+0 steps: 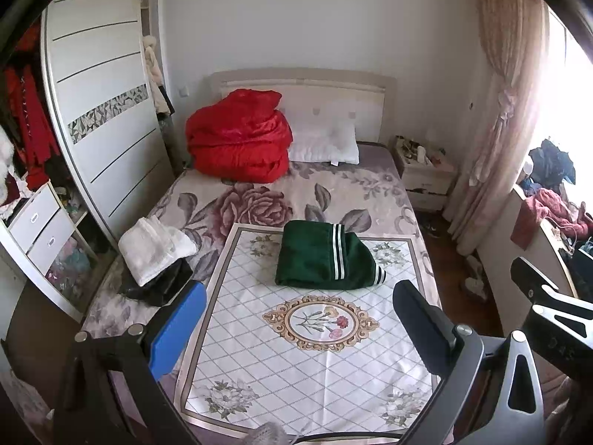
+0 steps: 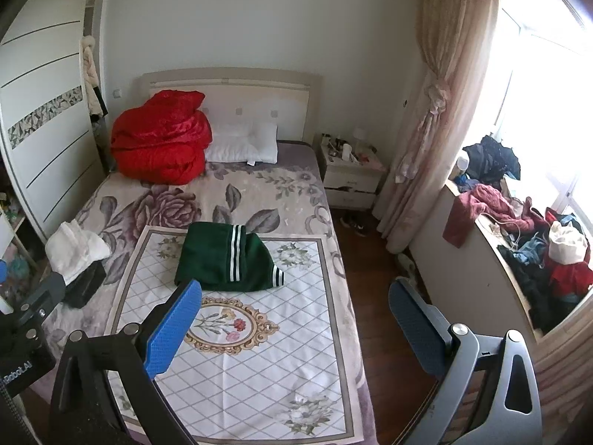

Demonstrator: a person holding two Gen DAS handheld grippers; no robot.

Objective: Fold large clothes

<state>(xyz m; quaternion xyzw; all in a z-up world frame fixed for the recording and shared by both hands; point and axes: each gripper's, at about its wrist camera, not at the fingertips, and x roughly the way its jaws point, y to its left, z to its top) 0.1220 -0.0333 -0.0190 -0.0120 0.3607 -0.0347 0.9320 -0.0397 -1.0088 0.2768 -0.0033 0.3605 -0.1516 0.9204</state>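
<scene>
Folded green garment (image 1: 326, 256) with white stripes lying on patterned cloth (image 1: 307, 363) on the bed (image 1: 378, 181), left gripper (image 1: 300, 328) and right gripper (image 2: 296, 328) both spread wide, empty, "RoboLAI"-like lettering partly legible on left gripper body.

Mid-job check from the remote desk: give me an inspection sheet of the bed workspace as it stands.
Surface: patterned white mat spread flat on the floral bed cover.
Job's things: green striped garment lies folded on the mat; white folded garment sits atop a black item at the bed's left edge.
Clutter: red quilt and pillow by the headboard; heaped clothes near the window.
Grippers: left tool open, empty; right tool open, empty.
Cables: nothing seen.
Surroundings: wardrobe, nightstand, curtain.
</scene>
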